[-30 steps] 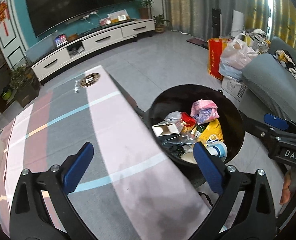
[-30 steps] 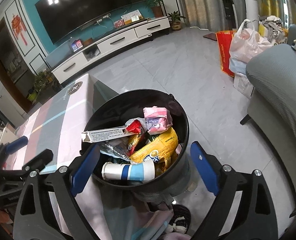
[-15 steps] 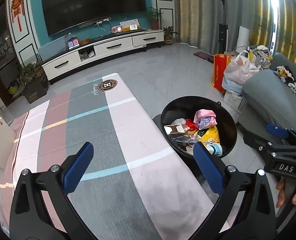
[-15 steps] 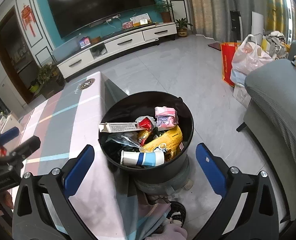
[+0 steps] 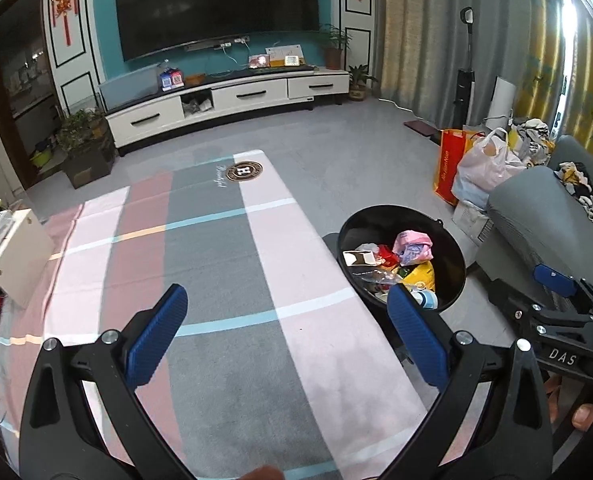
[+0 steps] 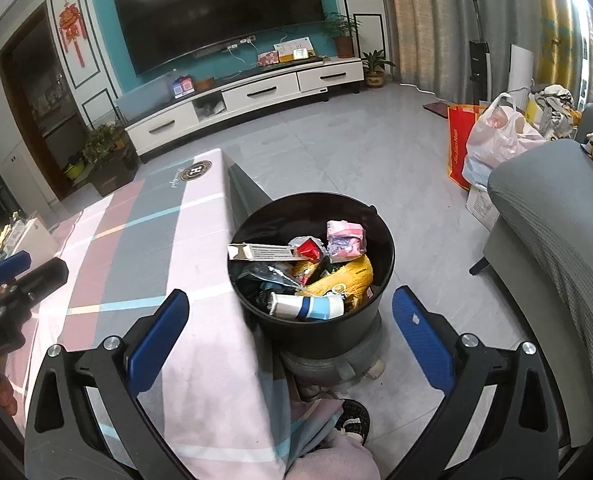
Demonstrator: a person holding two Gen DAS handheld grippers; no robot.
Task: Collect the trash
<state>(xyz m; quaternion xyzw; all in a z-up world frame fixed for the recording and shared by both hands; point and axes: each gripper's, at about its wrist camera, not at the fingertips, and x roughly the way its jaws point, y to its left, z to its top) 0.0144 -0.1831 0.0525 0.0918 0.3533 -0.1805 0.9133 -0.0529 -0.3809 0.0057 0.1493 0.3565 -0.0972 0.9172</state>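
1. Beside the table's right edge, on the floor, stands the black bin [image 6: 312, 320], round, smooth-walled and rigid, holding the collected trash [image 6: 308, 268] heaped below its rim.
2. That trash looks light and mostly soft: a crinkly yellow snack bag [image 6: 346, 276], a pink wrapper [image 6: 344, 240], a red foil packet [image 6: 308, 249] and clear film would crush and slip under a pinch, so I would take them by a bunched fold.
3. Stiffer pieces sit on top: a long white carton [image 6: 262, 252] and a blue-and-white paper cup [image 6: 308, 307] lying on its side; I judge the carton best gripped across its narrow width, the cup across its wall, gently, since it would dent.
4. Above the bin the right gripper [image 6: 290, 334] hangs with jaws spread wide, nothing between the blue pads.
5. Over the tabletop the left gripper [image 5: 286, 336] is likewise released and empty.
6. Covering the table is a matte tablecloth [image 5: 216, 280] in pink and grey blocks with thin pale stripes, draping softly over the edge; no loose trash shows on it.
7. Farther out lie a grey sofa [image 6: 552, 220] and pale tiled floor [image 6: 356, 152].
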